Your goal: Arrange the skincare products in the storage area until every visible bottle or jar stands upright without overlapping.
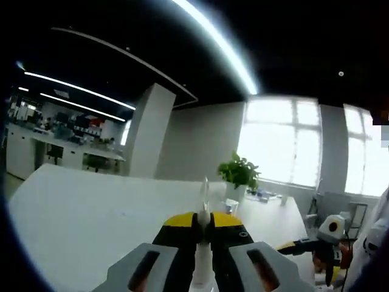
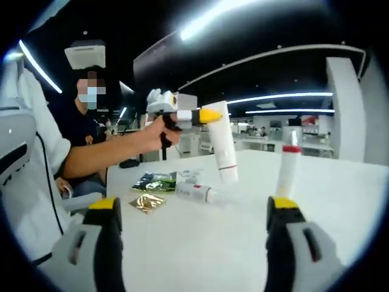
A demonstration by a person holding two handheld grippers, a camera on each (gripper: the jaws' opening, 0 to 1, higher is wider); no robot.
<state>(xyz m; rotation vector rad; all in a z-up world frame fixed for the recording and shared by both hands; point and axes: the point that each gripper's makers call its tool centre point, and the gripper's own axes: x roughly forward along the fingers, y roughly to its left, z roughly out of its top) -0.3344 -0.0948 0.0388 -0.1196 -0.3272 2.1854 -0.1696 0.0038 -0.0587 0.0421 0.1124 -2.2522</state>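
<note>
The left gripper (image 2: 206,115) holds a white tube (image 2: 226,146) pinched between its closed jaws, lifted above the white table (image 2: 340,188); the step in hand is standing this tube up. The right gripper (image 2: 193,243) waits wide apart and empty, low over the near table. Next, the tube likely needs lowering upright, clear of the standing red-capped bottle (image 2: 287,170) to the right and the bottle lying flat (image 2: 196,192) beside the foil sachets (image 2: 148,202).

Label on white tube (image 2: 225,146) too small to read; small packets (image 2: 155,181) blurred, contents unclear.
</note>
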